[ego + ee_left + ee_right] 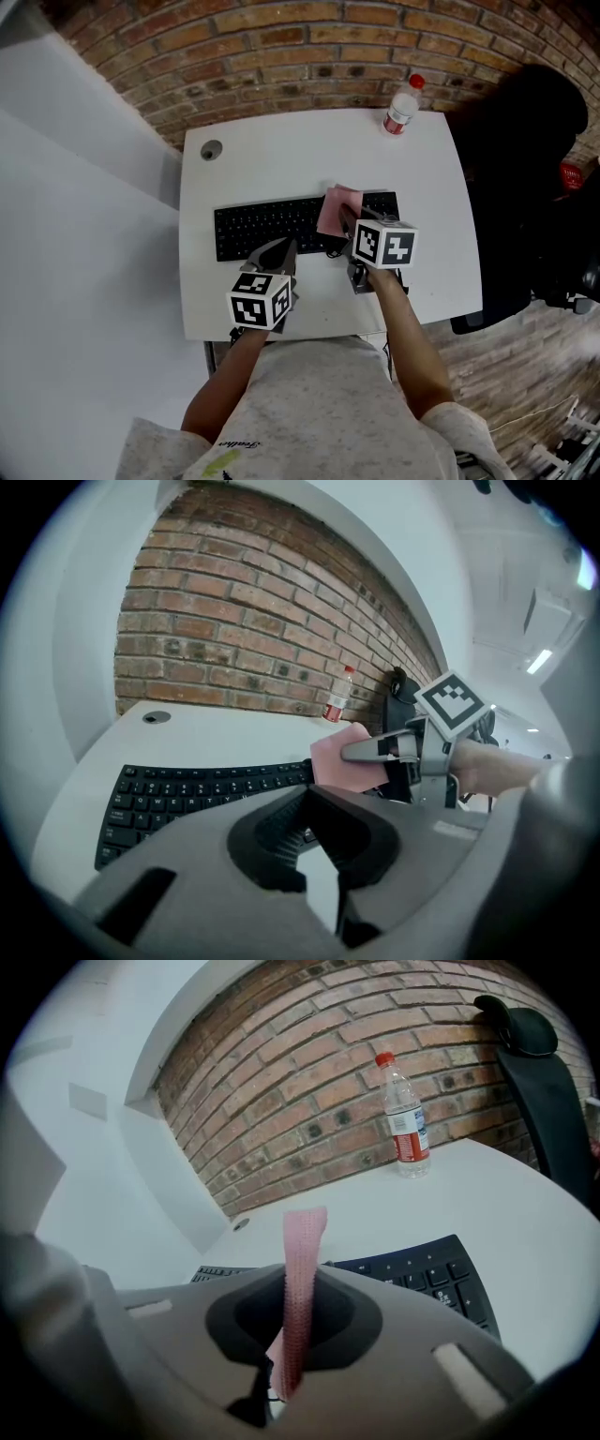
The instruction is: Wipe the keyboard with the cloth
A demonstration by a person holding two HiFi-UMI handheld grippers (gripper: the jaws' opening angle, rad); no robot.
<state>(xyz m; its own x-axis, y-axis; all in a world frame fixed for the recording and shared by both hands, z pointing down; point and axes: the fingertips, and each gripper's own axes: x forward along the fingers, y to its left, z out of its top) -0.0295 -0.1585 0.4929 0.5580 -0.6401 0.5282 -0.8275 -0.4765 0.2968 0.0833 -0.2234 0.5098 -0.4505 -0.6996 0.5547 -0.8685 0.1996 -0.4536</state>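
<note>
A black keyboard (262, 227) lies across the middle of the white table (281, 155). My right gripper (343, 217) is shut on a pink cloth (336, 208), which hangs over the keyboard's right part. In the right gripper view the cloth (305, 1241) stands edge-on between the jaws, with the keyboard (431, 1274) beyond. My left gripper (278, 251) is at the keyboard's front edge, shut with nothing in it. The left gripper view shows the keyboard (187, 789), the cloth (337, 761) and the right gripper (356, 753) holding it.
A plastic bottle with a red cap (401, 105) stands at the table's far right edge by the brick wall. A round cable hole (211, 149) is at the far left corner. A black chair (525, 187) stands to the right of the table.
</note>
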